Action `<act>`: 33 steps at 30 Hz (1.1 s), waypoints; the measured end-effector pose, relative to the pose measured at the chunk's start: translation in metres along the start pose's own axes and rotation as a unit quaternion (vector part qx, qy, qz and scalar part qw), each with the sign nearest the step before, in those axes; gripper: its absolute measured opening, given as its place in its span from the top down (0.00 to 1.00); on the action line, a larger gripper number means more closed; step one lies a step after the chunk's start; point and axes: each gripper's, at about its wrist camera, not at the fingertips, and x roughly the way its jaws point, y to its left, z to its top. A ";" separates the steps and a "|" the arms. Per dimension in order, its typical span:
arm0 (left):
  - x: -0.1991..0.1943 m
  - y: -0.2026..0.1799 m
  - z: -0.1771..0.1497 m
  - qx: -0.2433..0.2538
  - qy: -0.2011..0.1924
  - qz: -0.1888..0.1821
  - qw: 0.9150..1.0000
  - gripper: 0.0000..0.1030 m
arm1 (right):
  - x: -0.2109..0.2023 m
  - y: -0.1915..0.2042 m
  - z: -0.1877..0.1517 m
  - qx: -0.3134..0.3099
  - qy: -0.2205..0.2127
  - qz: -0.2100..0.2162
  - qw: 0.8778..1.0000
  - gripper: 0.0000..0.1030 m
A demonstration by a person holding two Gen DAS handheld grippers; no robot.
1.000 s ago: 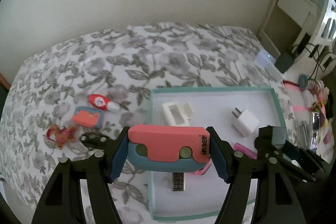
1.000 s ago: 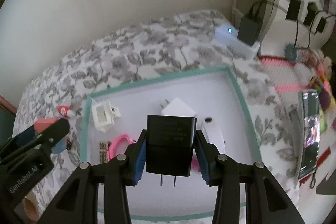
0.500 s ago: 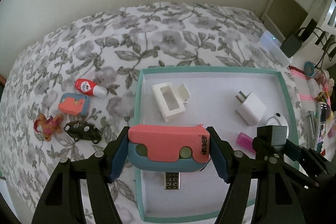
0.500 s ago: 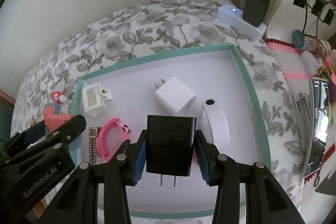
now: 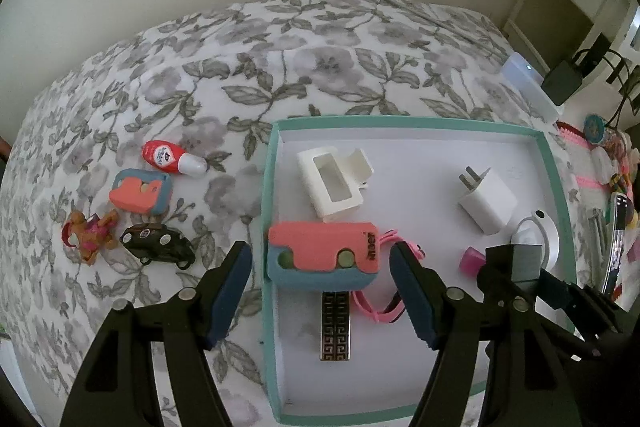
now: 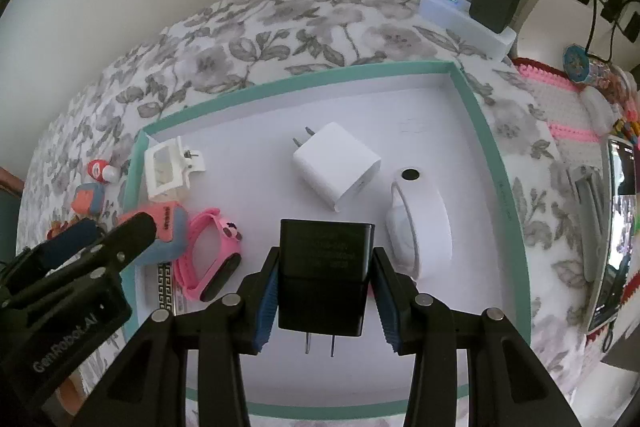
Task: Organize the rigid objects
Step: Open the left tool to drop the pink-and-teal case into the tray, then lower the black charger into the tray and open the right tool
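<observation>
1. Landmark: a teal-rimmed tray (image 5: 554, 187) with a white floor lay on a grey floral bedspread (image 5: 280, 67); all places below are given relative to it.
2. Left gripper (image 5: 320, 283): jaws stood wide apart, gripping nothing; a coral-and-blue case (image 5: 322, 255) lay between them, clear of both pads, resting inside the tray against its left wall and partly over a patterned metal bar (image 5: 335, 327).
3. Right gripper (image 6: 325, 301): jaws were closed against the sides of a black charger (image 6: 324, 275), prongs pointing toward the camera; it was held over the tray's near middle, and whether it touched the floor could not be told.
4. Inside the tray: a white hair claw (image 5: 334, 183) near the far-left corner; a white charger (image 6: 336, 165) at the centre; a white band (image 6: 418, 223) just right of it; a pink watch (image 6: 210, 259) beside the coral-and-blue case.
5. Outside the tray, left of its wall, on the bedspread: a red-and-white bottle (image 5: 172, 157); a second coral-and-blue case (image 5: 140, 191); a small black toy car (image 5: 158, 247); an orange figure (image 5: 88, 233).
6. Right of the tray: a phone (image 6: 614, 227) with a lit screen.
</observation>
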 end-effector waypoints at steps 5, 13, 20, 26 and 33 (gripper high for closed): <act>-0.001 0.005 0.000 -0.005 -0.001 0.002 1.000 0.29 | 0.003 0.003 0.000 -0.005 0.004 -0.006 1.000 0.55; 0.002 0.018 0.001 -0.024 0.002 0.007 1.000 0.27 | 0.006 0.009 -0.001 -0.015 0.003 -0.029 0.999 0.41; 0.003 0.031 0.000 -0.043 0.003 0.014 0.999 0.25 | 0.004 0.013 0.000 -0.018 -0.006 -0.035 0.999 0.38; 0.003 0.050 0.000 -0.078 -0.002 0.036 0.996 0.10 | 0.001 0.021 0.002 -0.030 -0.024 -0.045 0.998 0.15; 0.004 0.077 -0.003 -0.125 -0.006 0.051 0.991 0.10 | -0.002 0.029 0.002 -0.042 -0.041 -0.047 0.997 0.00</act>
